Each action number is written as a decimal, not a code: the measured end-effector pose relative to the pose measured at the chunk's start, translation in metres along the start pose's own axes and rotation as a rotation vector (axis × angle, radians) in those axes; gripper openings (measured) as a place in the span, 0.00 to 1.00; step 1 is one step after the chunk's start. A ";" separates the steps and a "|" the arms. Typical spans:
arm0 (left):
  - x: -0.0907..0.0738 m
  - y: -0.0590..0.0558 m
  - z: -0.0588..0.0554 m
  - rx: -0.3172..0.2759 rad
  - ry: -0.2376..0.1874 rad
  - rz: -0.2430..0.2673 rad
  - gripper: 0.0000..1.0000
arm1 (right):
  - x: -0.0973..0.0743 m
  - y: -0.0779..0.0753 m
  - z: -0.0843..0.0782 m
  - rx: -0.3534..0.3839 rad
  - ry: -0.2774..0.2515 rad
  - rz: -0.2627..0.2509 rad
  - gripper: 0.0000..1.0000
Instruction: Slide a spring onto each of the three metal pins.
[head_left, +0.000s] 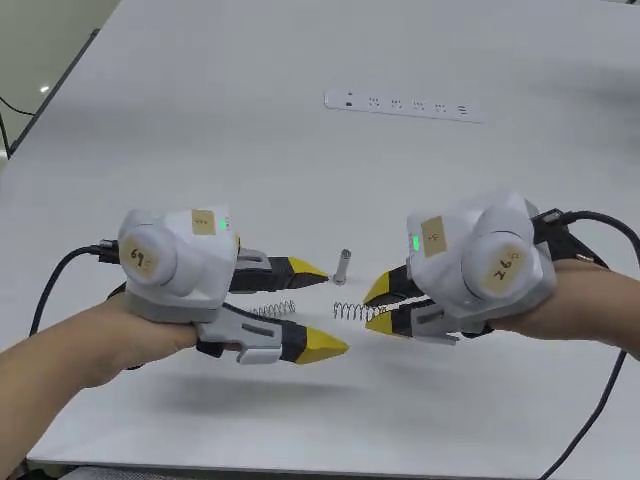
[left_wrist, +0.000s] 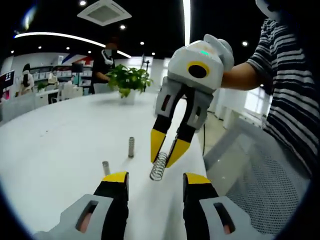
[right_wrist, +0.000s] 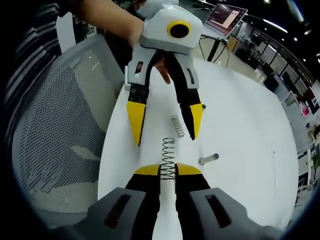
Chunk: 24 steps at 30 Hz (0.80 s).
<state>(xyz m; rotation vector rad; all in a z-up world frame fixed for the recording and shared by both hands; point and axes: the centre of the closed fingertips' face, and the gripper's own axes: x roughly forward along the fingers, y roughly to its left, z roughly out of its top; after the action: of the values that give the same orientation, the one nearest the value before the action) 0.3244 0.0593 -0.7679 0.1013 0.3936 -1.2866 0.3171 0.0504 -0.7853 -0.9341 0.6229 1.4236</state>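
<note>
Item one, held spring (head_left: 350, 311) (left_wrist: 159, 166) (right_wrist: 168, 155): we record it pinched by one end between the yellow tips of the right hand-held gripper (head_left: 376, 306) (right_wrist: 168, 170), whose jaws stand narrow around it; its free end points toward the left hand-held gripper (head_left: 328, 310) (right_wrist: 165, 135). Item two, loose spring (head_left: 272, 311) (right_wrist: 177, 126): it lies flat on the desk (head_left: 300, 150), in the gap between the left jaws and touching neither. We log the left hand-held gripper as wide apart and holding nothing, its tips facing the right one's across a small gap. Item three, metal pin (head_left: 342, 266) (left_wrist: 105, 167) (right_wrist: 208, 159): a short grey cylinder standing on the desk just beyond the two sets of tips, on the far side from the person, bare of any spring. In the left gripper view we also note a ribbed upright piece (left_wrist: 131, 146) farther along the desk; whether it is a spring alone or a pin wearing one we cannot tell. Both grippers have white bodies, each carried in a hand, with a black cable (head_left: 60, 275) trailing from the left one. Surroundings: a white power strip (head_left: 403, 104) at the far part of the desk, well apart from the work; a grey mesh chair (right_wrist: 60, 125) by the desk edge; a potted plant (left_wrist: 129, 80) on the desk's distant end; a striped sleeve (left_wrist: 285, 75) behind the right gripper.
</note>
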 end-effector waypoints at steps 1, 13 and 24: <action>0.002 0.001 0.001 -0.003 -0.004 -0.004 0.33 | 0.000 -0.001 0.000 -0.001 0.000 0.000 0.07; 0.010 0.003 0.004 0.004 -0.016 -0.019 0.16 | -0.003 -0.007 0.002 0.001 -0.010 -0.006 0.07; 0.013 0.004 0.004 0.003 -0.023 -0.037 0.05 | -0.004 -0.006 0.002 0.003 -0.015 0.004 0.07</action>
<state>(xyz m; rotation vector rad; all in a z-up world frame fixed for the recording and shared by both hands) 0.3317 0.0476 -0.7695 0.0819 0.3751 -1.3242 0.3224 0.0510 -0.7802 -0.9194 0.6158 1.4311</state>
